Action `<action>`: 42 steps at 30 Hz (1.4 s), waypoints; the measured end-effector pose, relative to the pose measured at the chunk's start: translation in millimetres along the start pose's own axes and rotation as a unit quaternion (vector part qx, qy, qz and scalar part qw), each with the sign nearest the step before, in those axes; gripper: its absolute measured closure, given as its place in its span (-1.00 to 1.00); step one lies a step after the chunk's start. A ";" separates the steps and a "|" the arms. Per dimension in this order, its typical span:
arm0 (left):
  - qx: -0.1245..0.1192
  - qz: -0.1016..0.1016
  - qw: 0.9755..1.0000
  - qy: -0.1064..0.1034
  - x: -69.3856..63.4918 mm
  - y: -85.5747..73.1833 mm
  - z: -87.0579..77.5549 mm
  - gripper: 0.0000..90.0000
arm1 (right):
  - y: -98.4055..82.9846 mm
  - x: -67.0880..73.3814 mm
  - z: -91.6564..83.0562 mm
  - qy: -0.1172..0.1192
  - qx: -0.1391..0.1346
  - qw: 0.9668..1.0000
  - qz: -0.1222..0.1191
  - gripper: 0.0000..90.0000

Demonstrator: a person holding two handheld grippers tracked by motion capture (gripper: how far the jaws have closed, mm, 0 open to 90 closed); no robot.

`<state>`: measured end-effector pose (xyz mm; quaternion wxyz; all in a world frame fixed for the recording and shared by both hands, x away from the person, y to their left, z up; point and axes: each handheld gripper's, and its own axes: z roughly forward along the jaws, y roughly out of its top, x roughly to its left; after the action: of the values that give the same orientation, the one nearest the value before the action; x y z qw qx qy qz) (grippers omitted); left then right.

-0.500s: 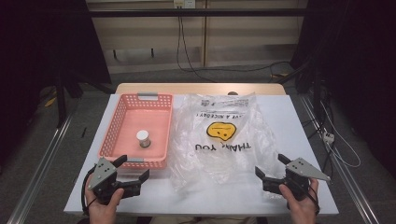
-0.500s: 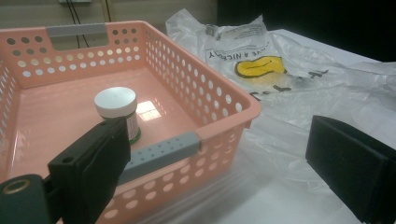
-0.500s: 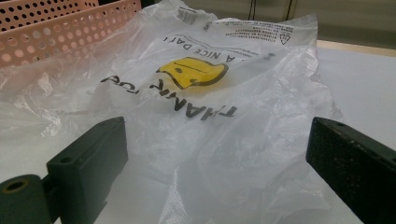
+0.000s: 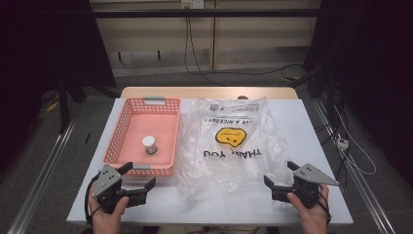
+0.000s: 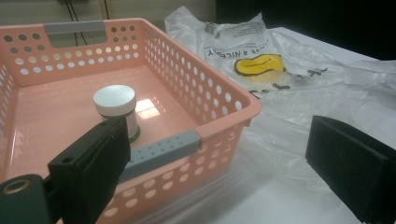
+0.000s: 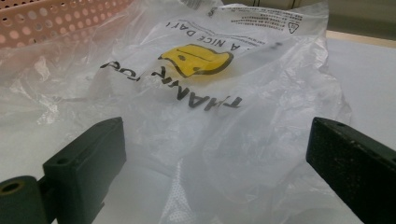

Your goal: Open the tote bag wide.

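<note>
A pink perforated basket sits on the left half of the white table and holds a small white-lidded jar. To its right lies a crumpled clear plastic bag printed with a yellow smiley and black letters. My left gripper rests near the table's front edge just below the basket, open and holding nothing. In the left gripper view the jar stands in the basket beyond the jaws. My right gripper stands open at the bag's near right corner; the bag lies just ahead of its jaws.
The white table has bare surface to the right of the bag and along the front edge. Cables run over the floor behind the table. Metal rails flank both sides.
</note>
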<state>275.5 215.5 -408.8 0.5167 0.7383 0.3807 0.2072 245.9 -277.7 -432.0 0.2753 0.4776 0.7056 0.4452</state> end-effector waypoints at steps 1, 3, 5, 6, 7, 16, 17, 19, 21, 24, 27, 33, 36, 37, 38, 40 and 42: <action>0.001 0.000 1.000 -0.001 -0.1 0.0 0.2 -0.86 | 0.1 0.6 0.3 0.003 0.001 1.000 -0.003 -0.89; 0.002 0.001 1.000 -0.001 0.0 -0.2 0.2 -0.86 | 0.3 2.0 1.8 0.009 0.004 1.000 -0.005 -0.90; 0.002 0.001 1.000 -0.003 0.3 -0.2 0.0 -0.86 | 1.3 4.2 3.8 0.013 0.008 1.000 -0.003 -0.91; 0.002 0.002 1.000 -0.002 0.6 -0.2 -0.1 -0.86 | 2.0 5.2 5.0 0.011 0.009 1.000 -0.008 -0.90; 0.003 0.000 1.000 -0.002 0.4 -0.5 0.0 -0.86 | 3.0 6.7 6.0 0.014 0.013 1.000 -0.006 -0.90; 0.007 0.004 1.000 -0.008 -0.8 -0.9 1.2 -0.86 | 16.2 14.5 13.3 0.050 0.034 0.998 -0.024 -0.81; 0.007 0.002 1.000 -0.007 -0.8 -0.8 1.6 -0.86 | 17.1 16.3 13.9 0.053 0.035 0.998 -0.026 -0.81; 0.009 0.005 1.000 -0.006 -0.5 -0.9 2.5 -0.86 | 18.4 20.3 16.0 0.063 0.042 0.997 -0.034 -0.82; 0.011 0.005 1.000 -0.007 -0.8 -1.2 3.1 -0.86 | 20.4 23.9 19.3 0.075 0.052 0.995 -0.046 -0.82; 0.011 0.006 1.000 -0.007 -0.5 -1.4 2.4 -0.86 | 24.7 28.3 23.8 0.092 0.067 0.992 -0.050 -0.83; 0.013 0.007 1.000 -0.007 0.1 -2.0 1.8 -0.86 | 29.7 34.1 26.2 0.105 0.069 0.991 -0.055 -0.85; 0.011 0.007 1.000 -0.009 0.6 -2.0 0.6 -0.86 | 42.7 52.0 37.5 0.118 0.099 0.984 -0.093 -0.76; 0.013 0.013 1.000 -0.013 0.3 -1.8 1.5 -0.86 | 50.6 59.9 44.1 0.143 0.107 0.977 -0.115 -0.70; 0.012 0.014 1.000 -0.015 0.0 -1.8 1.7 -0.85 | 53.3 61.7 46.6 0.157 0.107 0.975 -0.117 -0.65; 0.012 0.014 1.000 -0.015 0.0 -1.8 1.7 -0.85 | 55.3 62.9 49.0 0.165 0.107 0.973 -0.117 -0.64; 0.011 0.018 1.000 -0.017 -0.6 -1.5 1.8 -0.85 | 59.6 67.4 56.1 0.175 0.119 0.969 -0.125 -0.63; 0.011 0.018 1.000 -0.020 -1.0 -1.4 2.3 -0.84 | 60.9 70.0 61.2 0.175 0.131 0.967 -0.133 -0.62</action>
<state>276.0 213.6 -410.9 0.5120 0.7545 0.3599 0.1975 294.3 -182.0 -402.7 0.1392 0.3256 0.8521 0.3853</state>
